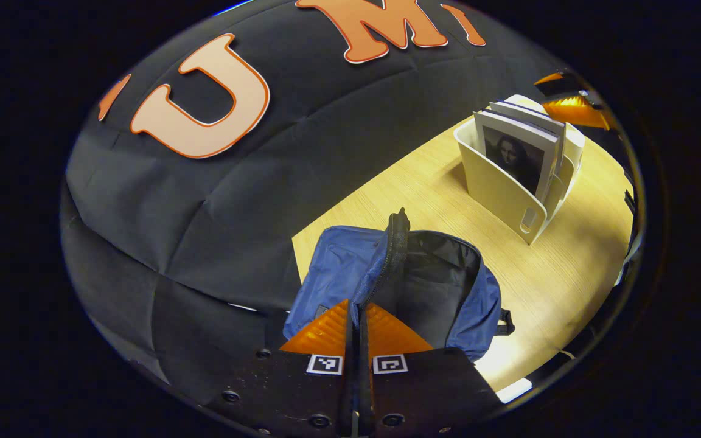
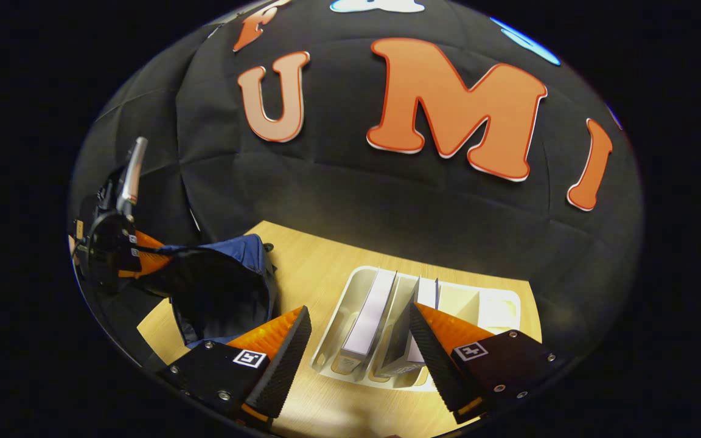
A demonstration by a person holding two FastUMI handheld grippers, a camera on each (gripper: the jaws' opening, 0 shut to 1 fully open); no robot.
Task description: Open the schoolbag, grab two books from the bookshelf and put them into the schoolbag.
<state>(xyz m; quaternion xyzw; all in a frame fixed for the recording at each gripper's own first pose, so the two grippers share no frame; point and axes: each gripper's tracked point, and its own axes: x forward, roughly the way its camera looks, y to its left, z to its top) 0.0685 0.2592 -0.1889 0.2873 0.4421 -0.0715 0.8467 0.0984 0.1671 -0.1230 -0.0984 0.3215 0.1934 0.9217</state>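
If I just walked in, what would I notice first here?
Probably the blue schoolbag, gaping open on the wooden table, with the left gripper shut on its rim, holding it wide. Next, the white bookshelf with books standing in its slots, to the bag's right in the right gripper view, and the right gripper open just above them.

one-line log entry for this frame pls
stage: bag held open, books not yet grabbed | left claw: shut on schoolbag rim | right claw: open above bookshelf | books: two upright in bookshelf
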